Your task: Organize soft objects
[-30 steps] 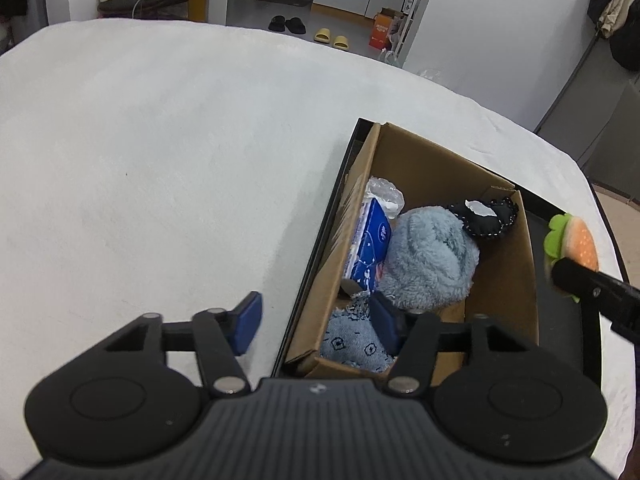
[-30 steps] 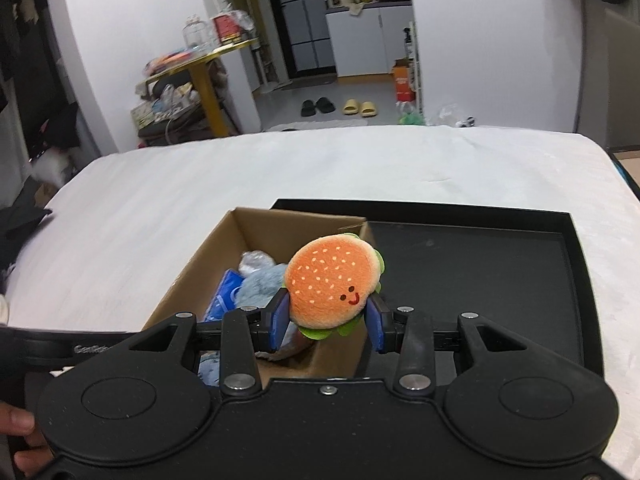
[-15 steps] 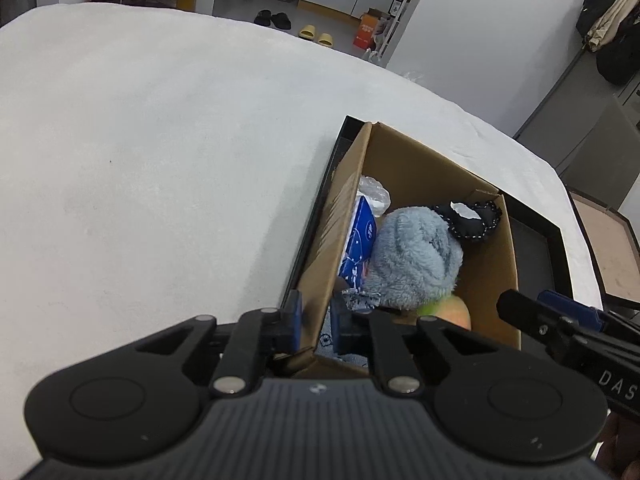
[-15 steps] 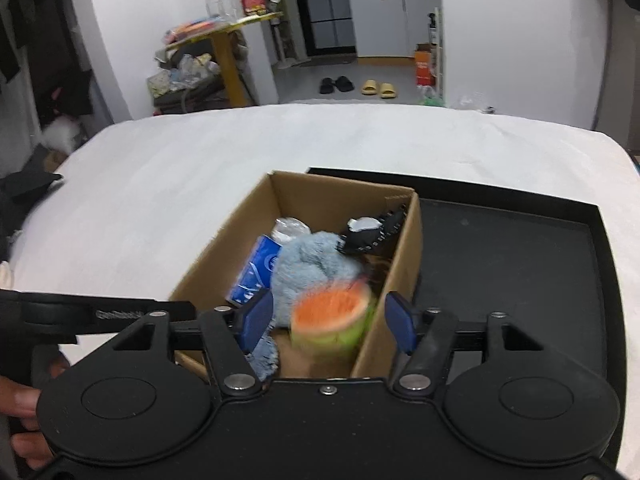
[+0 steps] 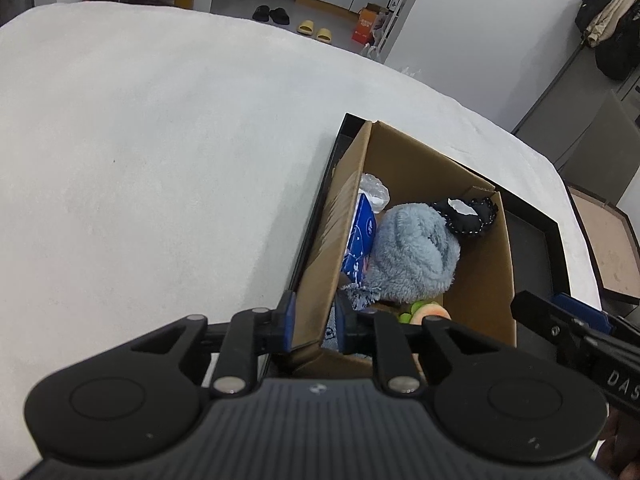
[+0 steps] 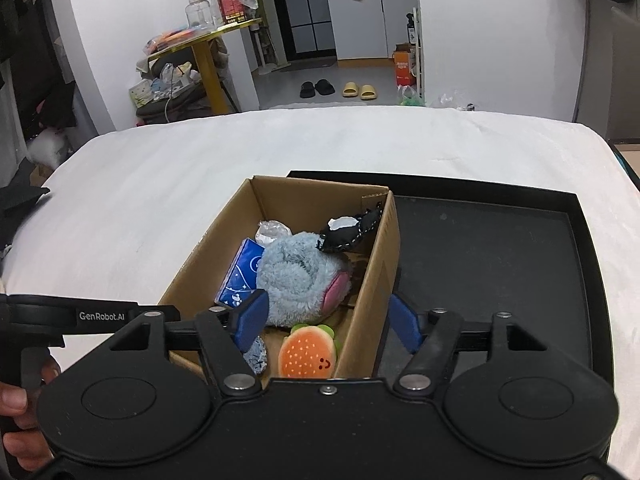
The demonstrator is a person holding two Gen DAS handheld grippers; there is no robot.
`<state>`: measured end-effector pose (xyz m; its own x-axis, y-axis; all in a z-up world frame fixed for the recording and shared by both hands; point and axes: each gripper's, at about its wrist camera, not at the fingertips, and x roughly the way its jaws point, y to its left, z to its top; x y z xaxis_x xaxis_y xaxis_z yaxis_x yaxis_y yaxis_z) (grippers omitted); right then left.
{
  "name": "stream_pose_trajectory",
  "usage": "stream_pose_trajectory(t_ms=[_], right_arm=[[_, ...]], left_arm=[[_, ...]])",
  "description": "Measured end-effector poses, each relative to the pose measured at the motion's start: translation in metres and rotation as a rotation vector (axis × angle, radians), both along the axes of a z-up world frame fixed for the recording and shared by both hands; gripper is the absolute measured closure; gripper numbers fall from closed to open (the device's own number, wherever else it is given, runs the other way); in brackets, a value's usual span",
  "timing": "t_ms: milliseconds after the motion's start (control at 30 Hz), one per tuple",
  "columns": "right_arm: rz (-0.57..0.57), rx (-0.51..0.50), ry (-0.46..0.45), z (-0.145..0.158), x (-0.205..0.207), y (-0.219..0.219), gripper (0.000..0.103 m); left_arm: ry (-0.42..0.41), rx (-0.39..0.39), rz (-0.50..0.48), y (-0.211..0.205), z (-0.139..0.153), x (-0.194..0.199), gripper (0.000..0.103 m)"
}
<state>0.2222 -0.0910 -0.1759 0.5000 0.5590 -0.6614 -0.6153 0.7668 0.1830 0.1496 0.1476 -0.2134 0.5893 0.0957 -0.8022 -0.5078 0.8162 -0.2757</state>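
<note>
The burger toy [image 6: 308, 356] is down in the box [image 6: 384, 280] now, lying face up on the cardboard floor at the near end, just beside the right-hand wall, and the right gripper [image 6: 326, 320] hangs straight above it with its blue pads spread wide; those jaws have just been opening and nothing is between them but air, one pad over the inside of the box and the other out past the wall over the black tray [image 6: 500, 248]. So the toy lies directly below and slightly toward the camera from that gripper, clearly the nearer hand to it. Over on the other side, the left gripper [image 5: 314, 322] sits narrow around the near corner of the box's left wall, one pad outside and one inside; the jaws have just eased open a touch, and I cannot tell if the pads are pressing the cardboard or only flanking it, though it looks like a steadying hold. The box runs long-ways away from both cameras, sitting at the left end of the tray on a white, soft-looking spread [image 5: 140, 160]. Inside: a fluffy grey-blue plush [image 6: 300, 276], round and shaggy, fills the middle; a blue packet [image 6: 242, 276] stands along the left wall; a black stitched pouch [image 6: 350, 232] rests toward the far right corner; crinkly clear plastic [image 6: 272, 230] at the back; a patterned blue cloth [image 6: 256, 354] at the near end. The burger is smooth, squashy, orange with green trim.
</note>
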Motion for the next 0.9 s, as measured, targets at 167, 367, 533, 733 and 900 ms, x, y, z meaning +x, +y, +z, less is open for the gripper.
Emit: stream_pose_trajectory(t_ms=[167, 367, 533, 733, 900], right_arm=[[-0.013, -0.001, -0.038, 0.003, -0.004, -0.004, 0.021], [-0.064, 0.018, -0.087, 0.006, -0.004, -0.019, 0.017], [-0.077, 0.033, -0.108, 0.012, -0.003, -0.029, 0.017], [-0.061, 0.069, -0.108, 0.018, -0.009, -0.038, 0.017], [-0.074, 0.091, -0.131, 0.026, -0.019, -0.051, 0.017]], left_arm=[[0.017, 0.005, 0.000, 0.002, 0.006, 0.003, 0.060], [0.036, 0.098, -0.001, -0.007, 0.016, 0.003, 0.057], [0.031, 0.098, -0.029, -0.016, 0.022, 0.002, 0.057], [0.008, 0.113, -0.051, -0.022, 0.039, -0.004, 0.057], [-0.042, 0.125, -0.088, -0.027, 0.058, -0.012, 0.057]])
